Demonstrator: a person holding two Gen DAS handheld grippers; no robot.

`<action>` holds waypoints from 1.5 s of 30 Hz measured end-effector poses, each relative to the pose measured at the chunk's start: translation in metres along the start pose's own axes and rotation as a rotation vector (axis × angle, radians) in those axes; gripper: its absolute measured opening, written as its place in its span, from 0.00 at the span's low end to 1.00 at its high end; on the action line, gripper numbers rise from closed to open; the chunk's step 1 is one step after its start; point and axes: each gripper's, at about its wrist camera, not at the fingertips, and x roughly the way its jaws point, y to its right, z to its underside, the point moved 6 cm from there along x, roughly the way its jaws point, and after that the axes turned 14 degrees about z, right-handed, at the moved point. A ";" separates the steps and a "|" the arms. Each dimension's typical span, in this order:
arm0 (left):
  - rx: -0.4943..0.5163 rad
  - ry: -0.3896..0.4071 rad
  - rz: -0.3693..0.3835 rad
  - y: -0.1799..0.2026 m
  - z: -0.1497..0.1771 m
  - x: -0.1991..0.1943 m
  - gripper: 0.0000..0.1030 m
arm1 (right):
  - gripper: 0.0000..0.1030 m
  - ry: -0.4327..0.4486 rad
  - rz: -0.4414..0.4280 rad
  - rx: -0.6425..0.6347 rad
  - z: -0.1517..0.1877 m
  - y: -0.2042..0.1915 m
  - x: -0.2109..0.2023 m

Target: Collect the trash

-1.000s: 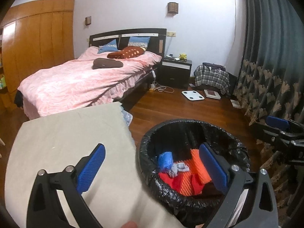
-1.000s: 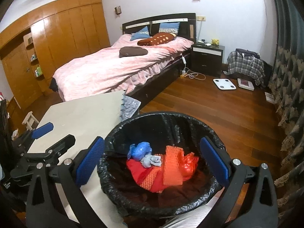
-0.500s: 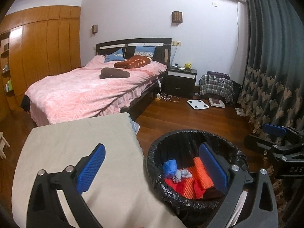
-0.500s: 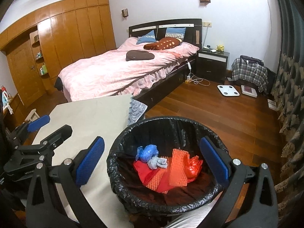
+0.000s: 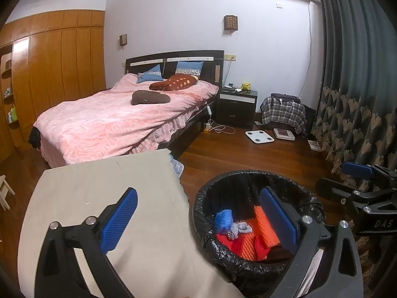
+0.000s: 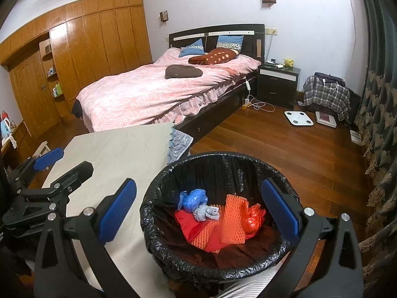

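both grippers are held wide apart with nothing between the blue pads. right gripper (image 6: 198, 211) is hung right over the trash bin (image 6: 158, 243), which is lined with a black bag. inside it, a blue crumpled wad (image 6: 193, 197), a grey scrap (image 6: 207, 213), orange foam netting (image 6: 233, 221) and red plastic (image 6: 254, 217) are piled up. left gripper (image 5: 198, 219) is kept just to the left, over the beige-covered table (image 5: 104, 188) beside the bin. further ahead of both, a pink-covered bed (image 6: 158, 92), nightstand (image 6: 278, 84) and floor scale (image 6: 299, 118) can be seen.
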 end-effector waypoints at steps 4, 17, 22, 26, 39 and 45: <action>0.000 -0.002 -0.001 -0.001 0.000 0.000 0.94 | 0.95 -0.001 0.001 -0.001 -0.001 -0.001 0.001; -0.001 -0.003 -0.002 -0.002 0.000 0.000 0.94 | 0.95 -0.002 0.003 -0.002 -0.002 -0.001 0.001; -0.001 -0.003 -0.002 -0.003 0.001 0.000 0.94 | 0.95 -0.001 0.002 -0.001 -0.001 -0.001 0.001; -0.002 -0.004 -0.003 -0.003 0.002 0.000 0.94 | 0.95 -0.002 0.002 0.000 -0.001 -0.001 0.001; -0.006 -0.006 -0.006 -0.008 0.007 0.001 0.94 | 0.95 -0.003 0.002 -0.001 -0.002 -0.002 0.001; -0.007 -0.008 -0.006 -0.010 0.008 0.000 0.94 | 0.95 -0.003 0.002 -0.002 -0.002 -0.002 0.002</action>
